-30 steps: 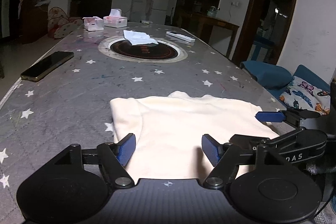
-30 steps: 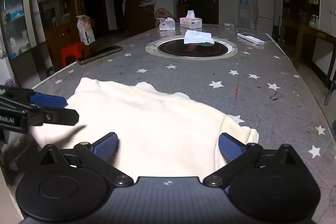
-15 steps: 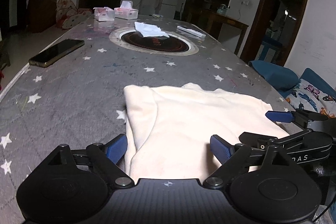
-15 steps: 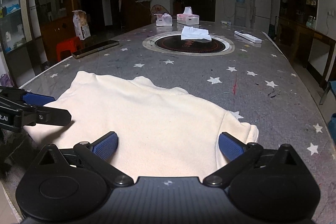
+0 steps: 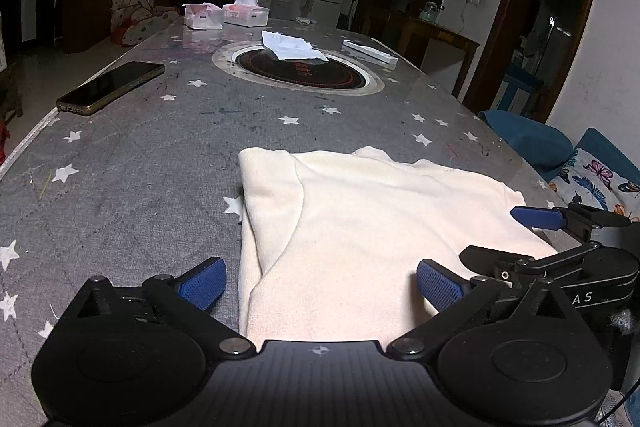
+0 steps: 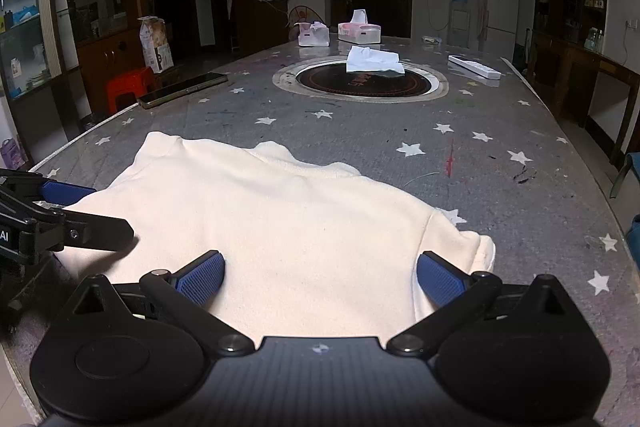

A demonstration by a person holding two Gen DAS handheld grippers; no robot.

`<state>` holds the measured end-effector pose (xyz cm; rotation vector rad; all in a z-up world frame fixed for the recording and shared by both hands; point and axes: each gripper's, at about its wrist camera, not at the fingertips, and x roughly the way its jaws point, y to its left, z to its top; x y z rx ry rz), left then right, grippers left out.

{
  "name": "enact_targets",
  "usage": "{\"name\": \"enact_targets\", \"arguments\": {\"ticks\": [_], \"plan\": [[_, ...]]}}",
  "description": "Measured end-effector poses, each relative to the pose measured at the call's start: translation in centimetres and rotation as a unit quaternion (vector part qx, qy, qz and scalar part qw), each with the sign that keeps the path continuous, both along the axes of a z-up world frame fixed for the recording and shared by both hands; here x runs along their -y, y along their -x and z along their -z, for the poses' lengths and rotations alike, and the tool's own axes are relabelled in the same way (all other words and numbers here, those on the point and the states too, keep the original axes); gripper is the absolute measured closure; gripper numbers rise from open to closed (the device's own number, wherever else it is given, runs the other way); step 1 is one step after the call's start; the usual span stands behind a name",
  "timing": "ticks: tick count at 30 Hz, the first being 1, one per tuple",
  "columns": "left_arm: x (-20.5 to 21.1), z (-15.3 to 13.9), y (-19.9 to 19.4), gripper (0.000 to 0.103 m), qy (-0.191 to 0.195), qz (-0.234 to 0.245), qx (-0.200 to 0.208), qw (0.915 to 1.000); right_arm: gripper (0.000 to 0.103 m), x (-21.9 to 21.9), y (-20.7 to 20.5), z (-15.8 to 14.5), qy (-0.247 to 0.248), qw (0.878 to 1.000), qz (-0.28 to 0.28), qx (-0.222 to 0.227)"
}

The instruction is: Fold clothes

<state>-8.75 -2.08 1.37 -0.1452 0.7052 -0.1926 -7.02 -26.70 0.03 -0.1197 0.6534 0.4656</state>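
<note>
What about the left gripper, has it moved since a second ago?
Yes. The phone sits higher and further right in its view, so the left gripper swung slightly left.

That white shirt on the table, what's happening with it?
Someone is folding it. A cream shirt lies flat on the star-patterned table, with its side parts already tucked in. The person has a hand-held gripper in each hand: the left hand-held gripper and the right hand-held gripper sit at the shirt's near edge. Both are open, and neither has grabbed the cloth yet.
</note>
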Motion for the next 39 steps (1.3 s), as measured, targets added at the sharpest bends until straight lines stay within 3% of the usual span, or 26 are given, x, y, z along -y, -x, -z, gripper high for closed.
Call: {"name": "enact_targets", "arguments": {"ticks": [8,26,39], "plan": [[0.7,0.2,-0.1,0.0,-0.026,-0.001,-0.003,0.9997,0.0,0.0,0.0,0.0,0.0,1.0,-0.001,-0.001],[0.9,-0.2,-0.2,0.0,-0.028,-0.016,-0.018,0.9993,0.0,-0.1,0.0,0.0,0.002,1.0,0.0,-0.001],[0.3,-1.7,1.1,0.0,-0.035,-0.035,-0.005,0.9988,0.0,-0.3,0.2,0.0,0.011,1.0,0.001,0.005]]}}
